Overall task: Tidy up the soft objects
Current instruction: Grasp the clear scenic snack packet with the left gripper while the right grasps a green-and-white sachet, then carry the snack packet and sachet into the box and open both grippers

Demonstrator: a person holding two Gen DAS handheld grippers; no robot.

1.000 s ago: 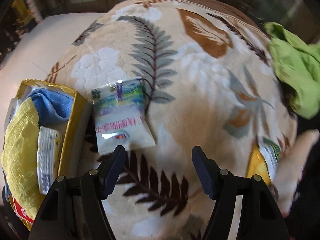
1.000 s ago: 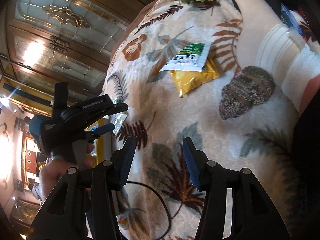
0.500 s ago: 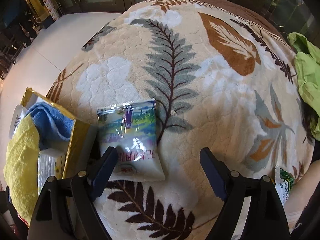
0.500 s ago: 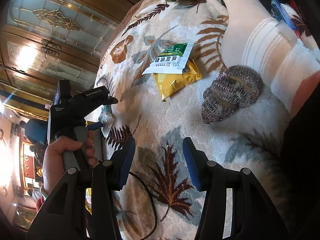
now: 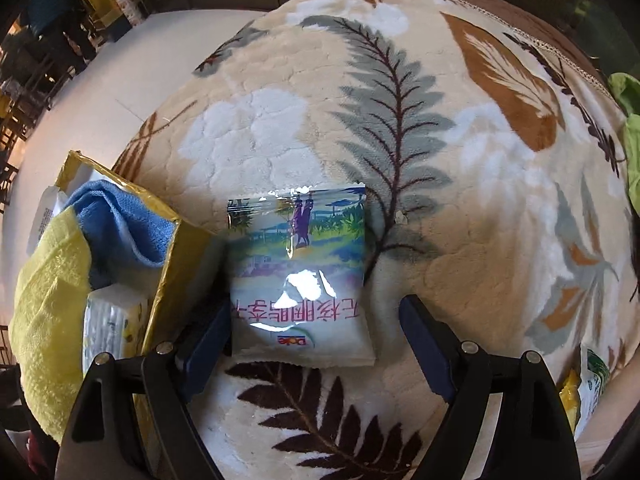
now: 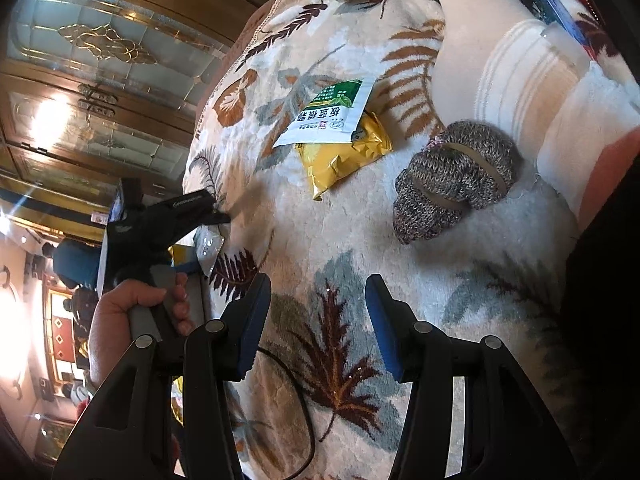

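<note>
The left gripper (image 5: pixel 314 332) has advanced and now straddles the snack packet (image 5: pixel 300 276), jaws spread, not yet clamped. The packet lies on the leaf-print blanket (image 5: pixel 460 184) beside the yellow box (image 5: pixel 162 276). The right gripper (image 6: pixel 316 320) hovers open and empty.

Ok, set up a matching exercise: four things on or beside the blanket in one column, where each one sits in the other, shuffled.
1. snack packet
2. blue towel
3. rolled grey socks
4. green-and-white sachet

a. inside the gold box
b. overlapping the yellow pouch
c. between the open left gripper fingers
d. beside the cream sleeve

Pairs: 1-c, 2-a, 3-d, 4-b
</note>
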